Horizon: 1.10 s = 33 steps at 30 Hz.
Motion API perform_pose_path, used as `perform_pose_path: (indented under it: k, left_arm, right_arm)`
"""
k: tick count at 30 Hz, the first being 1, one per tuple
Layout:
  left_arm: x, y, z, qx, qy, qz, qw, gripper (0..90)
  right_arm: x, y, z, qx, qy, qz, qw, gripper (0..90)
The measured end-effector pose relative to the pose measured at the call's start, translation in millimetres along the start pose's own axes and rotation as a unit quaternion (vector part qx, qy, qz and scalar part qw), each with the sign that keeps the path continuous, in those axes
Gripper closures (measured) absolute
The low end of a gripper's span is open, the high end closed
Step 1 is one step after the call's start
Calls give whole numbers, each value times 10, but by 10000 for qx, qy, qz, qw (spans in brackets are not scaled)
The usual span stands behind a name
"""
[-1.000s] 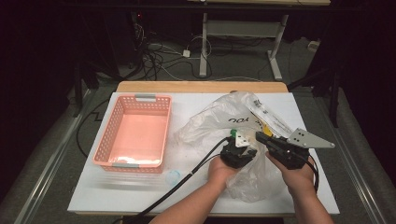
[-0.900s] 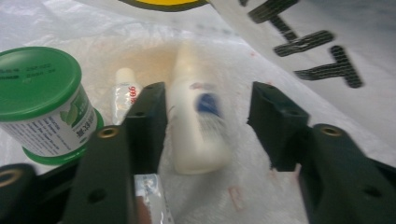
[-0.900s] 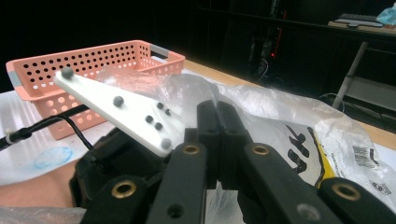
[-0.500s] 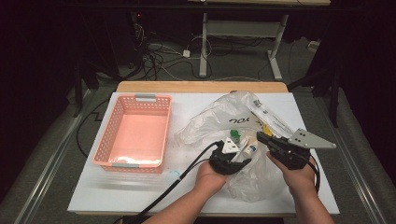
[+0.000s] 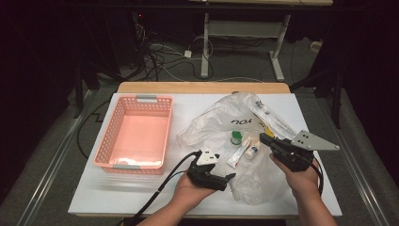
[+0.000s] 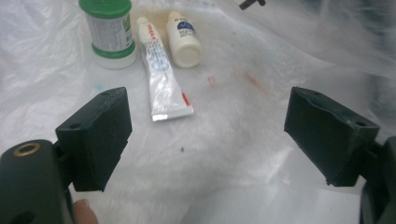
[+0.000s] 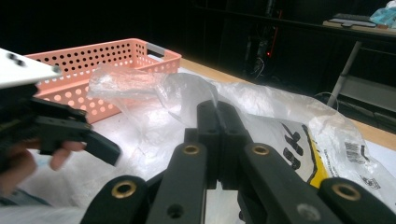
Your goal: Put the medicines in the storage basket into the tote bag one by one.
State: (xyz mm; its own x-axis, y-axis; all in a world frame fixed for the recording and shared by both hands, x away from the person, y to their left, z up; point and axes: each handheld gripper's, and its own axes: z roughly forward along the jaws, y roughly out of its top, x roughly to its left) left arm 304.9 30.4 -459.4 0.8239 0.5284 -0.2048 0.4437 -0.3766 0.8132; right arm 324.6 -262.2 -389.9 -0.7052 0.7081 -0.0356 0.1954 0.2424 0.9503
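White tabletop, dark room behind. Left gripper [image 6: 205, 135] hangs released, jaws wide, over the plastic bag [image 6: 243, 154]; its view shows a tube [image 6: 161, 79], long axis running away, crimped end nearest, between a green-capped bottle [image 6: 108, 32] and white bottle [image 6: 184, 35]. Right gripper [image 7: 218, 140] is clenched; whether it pinches film is unclear. Pink basket [image 5: 136, 134] sits left.

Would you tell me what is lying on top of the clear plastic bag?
On the plastic bag lie a green-capped bottle, a white tube and a small white bottle. The table beneath them is covered.
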Motion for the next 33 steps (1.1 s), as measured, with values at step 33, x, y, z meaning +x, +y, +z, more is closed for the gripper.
perform_pose_path:
  k: [33]
  left_arm:
    - [352, -182, 180, 828, 648, -227, 9942, 71]
  right_arm:
    - [-187, -115, -225, 66, -466, 234, 9986, 900]
